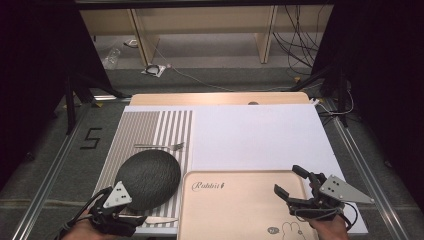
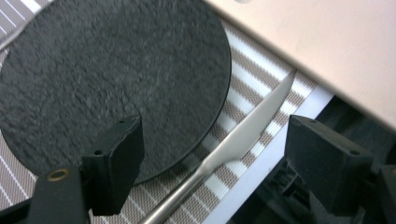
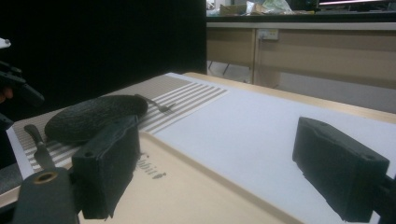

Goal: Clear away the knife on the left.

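A dark round plate (image 1: 148,179) (image 2: 107,70) (image 3: 93,116) lies on a striped placemat (image 1: 145,125) (image 2: 254,86) at the table's left. A table knife (image 1: 161,220) (image 2: 252,126) lies on the mat between the plate and a tan tray (image 1: 235,210) (image 2: 327,42) (image 3: 187,196). My left gripper (image 1: 131,220) (image 2: 215,154) is open at the front left, one jaw on each side of the knife, apart from it. A fork (image 1: 160,146) (image 3: 159,106) rests on the mat beyond the plate. My right gripper (image 1: 291,181) (image 3: 224,163) hangs open over the tray's right edge, holding nothing.
A white sheet (image 1: 260,135) (image 3: 261,126) covers the middle and right of the table. The tray bears the word "Rabbit" and a rabbit drawing. Beyond the table's far edge are floor, cables and wooden furniture. Dark curtains stand at both sides.
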Available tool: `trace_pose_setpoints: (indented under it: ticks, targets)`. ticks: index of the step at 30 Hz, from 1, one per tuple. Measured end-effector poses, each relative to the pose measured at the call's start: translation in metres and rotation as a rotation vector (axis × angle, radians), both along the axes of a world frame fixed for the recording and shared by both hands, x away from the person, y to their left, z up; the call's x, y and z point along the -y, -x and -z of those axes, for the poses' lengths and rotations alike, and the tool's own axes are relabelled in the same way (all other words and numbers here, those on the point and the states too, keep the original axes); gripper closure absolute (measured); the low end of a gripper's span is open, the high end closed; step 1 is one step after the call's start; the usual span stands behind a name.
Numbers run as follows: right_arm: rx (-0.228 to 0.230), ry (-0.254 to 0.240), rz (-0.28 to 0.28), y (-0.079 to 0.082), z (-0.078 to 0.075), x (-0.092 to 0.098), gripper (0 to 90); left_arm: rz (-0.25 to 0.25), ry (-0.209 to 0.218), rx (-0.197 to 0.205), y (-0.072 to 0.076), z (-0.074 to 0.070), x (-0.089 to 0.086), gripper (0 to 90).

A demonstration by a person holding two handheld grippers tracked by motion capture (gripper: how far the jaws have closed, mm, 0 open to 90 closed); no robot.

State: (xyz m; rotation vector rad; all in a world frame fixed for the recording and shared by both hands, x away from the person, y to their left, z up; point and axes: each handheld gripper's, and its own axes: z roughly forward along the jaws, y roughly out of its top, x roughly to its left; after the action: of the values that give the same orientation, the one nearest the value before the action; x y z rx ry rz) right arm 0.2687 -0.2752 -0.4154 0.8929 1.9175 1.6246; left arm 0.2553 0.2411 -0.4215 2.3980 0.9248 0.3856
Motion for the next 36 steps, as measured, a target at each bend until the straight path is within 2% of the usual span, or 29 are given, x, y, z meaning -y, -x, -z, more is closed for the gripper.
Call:
trace_pose_setpoints:
  ticks: [4,14,20,25,30,32,36]
  targets:
    - [-0.001,0.000,0.000,0.000,0.000,0.000,15.9,-0.001,-0.032,-0.016,0.001,0.004,-0.004,19.9]
    - [-0.003,-0.002,-0.002,0.000,0.000,-0.001,15.9,-0.026,-0.071,-0.049,0.003,0.006,-0.016,21.0]
    - [-0.006,-0.001,-0.005,0.000,0.001,-0.001,15.9,-0.049,-0.109,-0.088,0.000,0.014,-0.024,23.9]
    - [-0.007,-0.001,-0.005,-0.001,0.001,-0.001,15.9,-0.053,-0.132,-0.110,-0.001,0.019,-0.026,25.9]
    - [-0.007,-0.002,-0.006,-0.001,0.001,-0.001,15.9,-0.056,-0.138,-0.125,-0.004,0.022,-0.028,27.6]
    - [-0.007,-0.002,-0.005,-0.001,0.001,-0.001,15.9,-0.051,-0.159,-0.143,-0.007,0.026,-0.030,28.7]
    - [-0.008,0.000,-0.008,-0.001,0.001,-0.001,15.9,-0.052,-0.175,-0.166,-0.012,0.030,-0.031,31.4]
